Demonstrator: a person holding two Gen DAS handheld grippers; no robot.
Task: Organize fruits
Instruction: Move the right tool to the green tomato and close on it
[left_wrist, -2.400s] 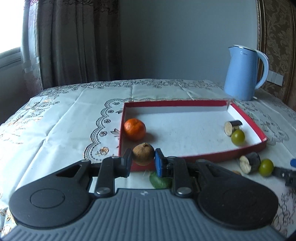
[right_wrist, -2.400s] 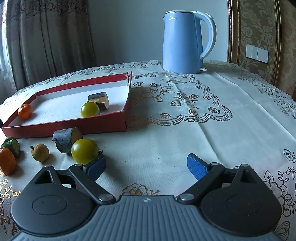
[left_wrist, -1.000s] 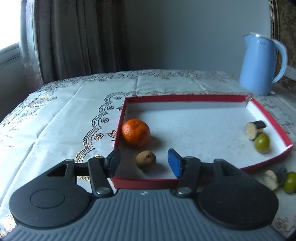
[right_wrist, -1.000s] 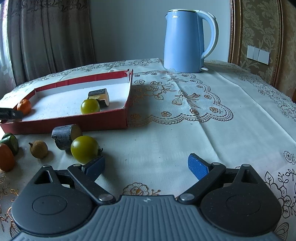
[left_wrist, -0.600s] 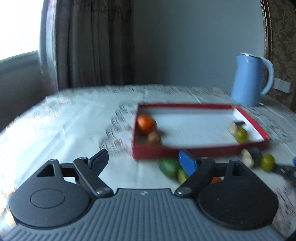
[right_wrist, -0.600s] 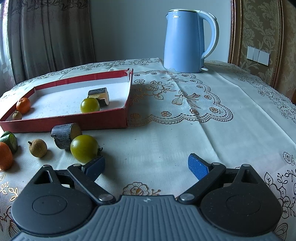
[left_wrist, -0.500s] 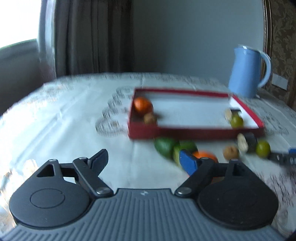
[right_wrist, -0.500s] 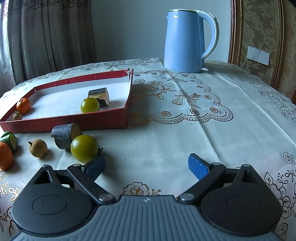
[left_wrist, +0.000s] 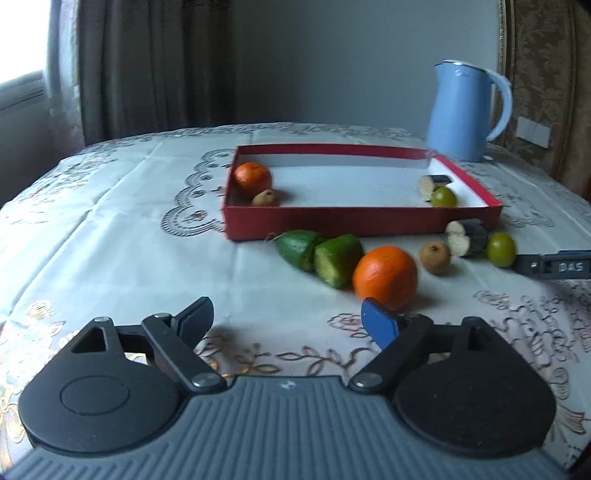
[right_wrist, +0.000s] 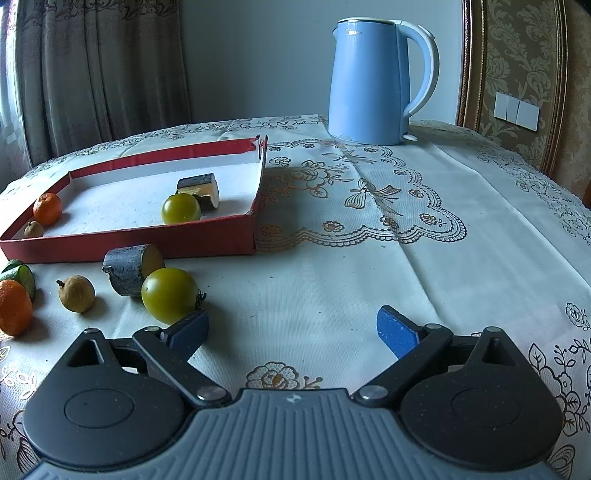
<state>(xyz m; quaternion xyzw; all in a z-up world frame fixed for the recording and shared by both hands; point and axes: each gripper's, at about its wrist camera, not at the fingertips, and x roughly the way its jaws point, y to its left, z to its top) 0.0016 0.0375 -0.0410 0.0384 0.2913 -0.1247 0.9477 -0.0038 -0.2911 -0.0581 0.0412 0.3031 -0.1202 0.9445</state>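
With my left hand-held gripper (left_wrist: 288, 317) spread wide and empty, I judge the orange (left_wrist: 385, 277) at one o'clock comes next, bound for the red tray (left_wrist: 362, 223).

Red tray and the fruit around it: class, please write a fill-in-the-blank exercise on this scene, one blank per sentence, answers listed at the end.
1. The red tray holds ____ items.
2. Behind the tray stands a blue ____.
3. Both the left gripper and the right gripper are ____.
4. The large orange on the tablecloth lies ____ the tray.

Answers: four; kettle; open; outside
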